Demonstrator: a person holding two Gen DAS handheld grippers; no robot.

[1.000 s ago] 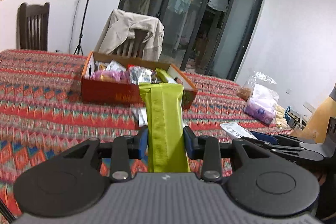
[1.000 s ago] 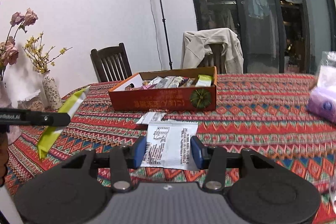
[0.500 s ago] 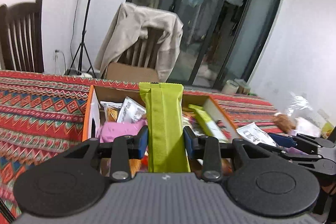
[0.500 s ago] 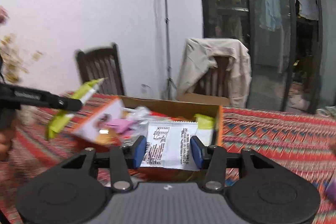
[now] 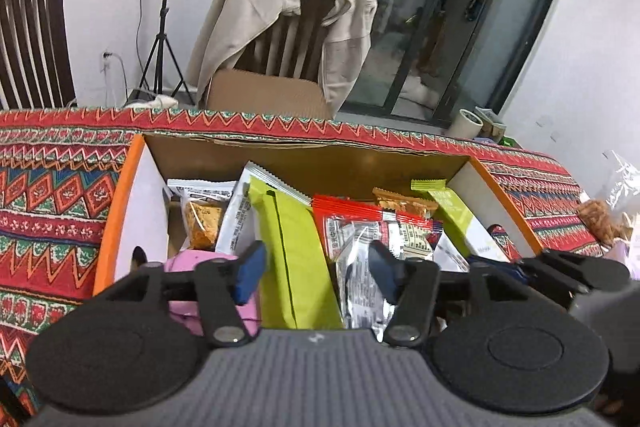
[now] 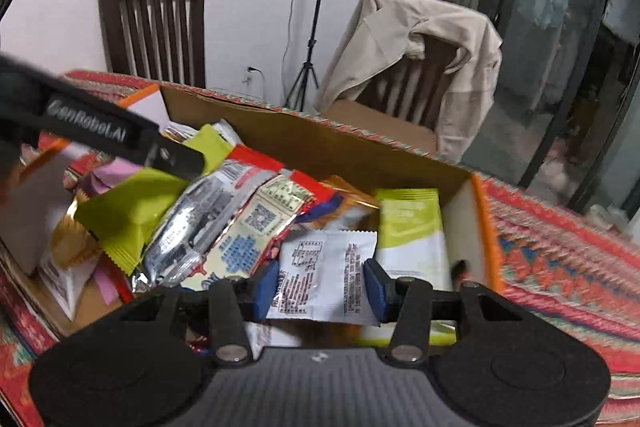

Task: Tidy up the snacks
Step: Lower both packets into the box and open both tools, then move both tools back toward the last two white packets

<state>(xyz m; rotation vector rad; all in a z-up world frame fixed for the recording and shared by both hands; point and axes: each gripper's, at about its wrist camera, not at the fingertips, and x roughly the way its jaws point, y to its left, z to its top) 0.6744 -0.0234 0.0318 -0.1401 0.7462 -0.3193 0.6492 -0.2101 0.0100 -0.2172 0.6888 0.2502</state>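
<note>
An orange cardboard box [image 5: 120, 187] on the patterned table holds several snack packets. My left gripper [image 5: 314, 269] is open over the box; the green bar [image 5: 294, 251] lies between its spread fingers, resting on the packets. My right gripper [image 6: 320, 285] is shut on a white printed sachet [image 6: 324, 275] and holds it over the right part of the box [image 6: 486, 227]. The left gripper's finger [image 6: 120, 143] shows at the left of the right wrist view, above the green bar [image 6: 128, 211]. The right gripper's fingers [image 5: 560, 267] show at the right of the left wrist view.
A chair draped with a beige jacket [image 5: 288, 7] stands behind the table. A dark wooden chair [image 6: 156, 27] and a light stand [image 5: 164, 7] are by the wall. A clear bag of snacks [image 5: 604, 219] lies at the far right of the tablecloth [image 5: 52, 187].
Both grippers moved forward over the box. The left gripper opened and let go of the green bar, which now lies in the box. The right still holds the white sachet.
</note>
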